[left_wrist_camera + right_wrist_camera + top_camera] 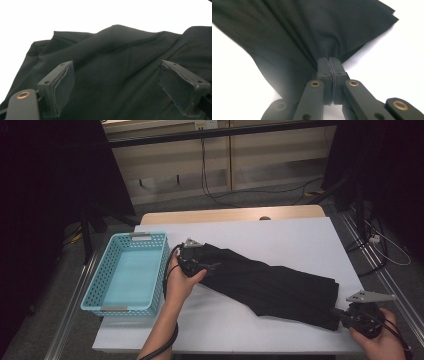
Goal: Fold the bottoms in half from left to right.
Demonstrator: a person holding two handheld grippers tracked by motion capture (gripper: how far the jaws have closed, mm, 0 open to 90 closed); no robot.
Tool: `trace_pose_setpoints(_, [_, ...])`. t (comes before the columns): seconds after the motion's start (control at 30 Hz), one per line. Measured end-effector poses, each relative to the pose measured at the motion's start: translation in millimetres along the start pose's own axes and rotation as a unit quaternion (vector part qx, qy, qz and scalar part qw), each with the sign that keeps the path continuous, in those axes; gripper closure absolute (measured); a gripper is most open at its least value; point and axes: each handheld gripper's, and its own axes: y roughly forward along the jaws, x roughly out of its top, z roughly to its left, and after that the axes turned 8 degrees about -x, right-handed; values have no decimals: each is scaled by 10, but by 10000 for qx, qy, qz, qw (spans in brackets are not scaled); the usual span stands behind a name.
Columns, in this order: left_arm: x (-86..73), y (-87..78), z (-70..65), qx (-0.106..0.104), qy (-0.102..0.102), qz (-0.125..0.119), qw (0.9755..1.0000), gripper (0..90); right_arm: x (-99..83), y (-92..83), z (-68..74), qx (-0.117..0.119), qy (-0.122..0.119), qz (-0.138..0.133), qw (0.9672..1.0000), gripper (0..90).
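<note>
Holding now: your right tool (329, 62) has its jaws pressed together on one end of the black cloth (270, 282), pinching the edge tight.
Right tool place: it sits at the near right corner of the desk (300, 232), in your right hand (382, 337).
Left tool: your left tool (125, 82) has its jaws spread wide, one on each side, with the black cloth lying under and between them. The pads (63, 85) do not squeeze it.
Left tool place: it rests at the far left end of the cloth, in your left hand (180, 282).
Cloth: it is folded into a long dark bundle. It lies slanted across the white desk, from near the basket down to the right corner.
Basket: a light blue basket (97, 285) stands at the left edge of the desk, just beside your left hand.
</note>
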Motion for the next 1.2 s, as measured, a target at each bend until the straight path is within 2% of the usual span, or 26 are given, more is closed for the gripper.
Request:
trace_pose_setpoints(0.03, [-5, -4, 9, -9, 4, 25, 10000, 145, 17, 22, 54, 22, -168, -10, 9999, 851])
trace_pose_setpoints(0.1, [-12, -7, 21, 5, -5, 37, 10000, 145, 43, 45, 80, 75, -242, -75, 9997, 721])
trace_pose_setpoints(0.17, [-22, -6, 30, 14, -39, 42, 10000, 145, 103, 59, 75, 24, -275, -245, 9993, 649])
trace_pose_setpoints(0.23, [-31, -5, 37, 44, -44, 33, 10000, 145, 199, 91, 16, -17, -172, -508, 9986, 588])
trace_pose_setpoints(0.33, [-42, -13, 40, 29, -46, 87, 9999, 145, 354, 176, -93, -109, -124, -749, 9971, 552])
trace_pose_setpoints(0.47, [-61, -18, 51, 50, -79, 96, 9999, 145, 607, 362, -254, -201, -116, -923, 9955, 517])
trace_pose_setpoints(0.57, [-75, -26, 74, 72, -93, 99, 9999, 145, 739, 535, -344, -207, -158, -845, 9961, 468])
trace_pose_setpoints(0.6, [-82, -29, 83, 83, -102, 101, 9999, 145, 765, 593, -364, -139, -162, -797, 9966, 446])
trace_pose_setpoints(0.63, [-91, -37, 97, 80, -103, 126, 9998, 145, 785, 650, -378, -82, -136, -757, 9970, 421])
trace_pose_setpoints(0.73, [-114, -44, 116, 115, -160, 114, 9997, 145, 801, 787, -396, -44, -269, -561, 9981, 408])
trace_pose_setpoints(0.8, [-126, -59, 134, 130, -148, 120, 9997, 145, 790, 855, -405, 113, -207, -384, 9990, 419])
trace_pose_setpoints(0.83, [-131, -65, 138, 153, -175, 117, 9997, 145, 783, 862, -405, 137, -119, -400, 9990, 458])
trace_pose_setpoints(0.93, [-144, -98, 160, 148, -226, 96, 9996, 145, 780, 834, -409, 329, -187, -379, 9986, 712])
trace_pose_setpoints(0.97, [-146, -113, 164, 168, -219, 94, 9996, 145, 778, 826, -416, 441, -151, -333, 9984, 825])
trace_pose_setpoints(1.0, [-147, -124, 164, 182, -239, 64, 9995, 145, 773, 824, -421, 662, -90, -307, 9973, 863])
trace_pose_setpoints(1.2, [-151, -183, 173, 225, -239, -15, 9995, 145, 717, 711, -454, 776, -90, -148, 9968, 880])
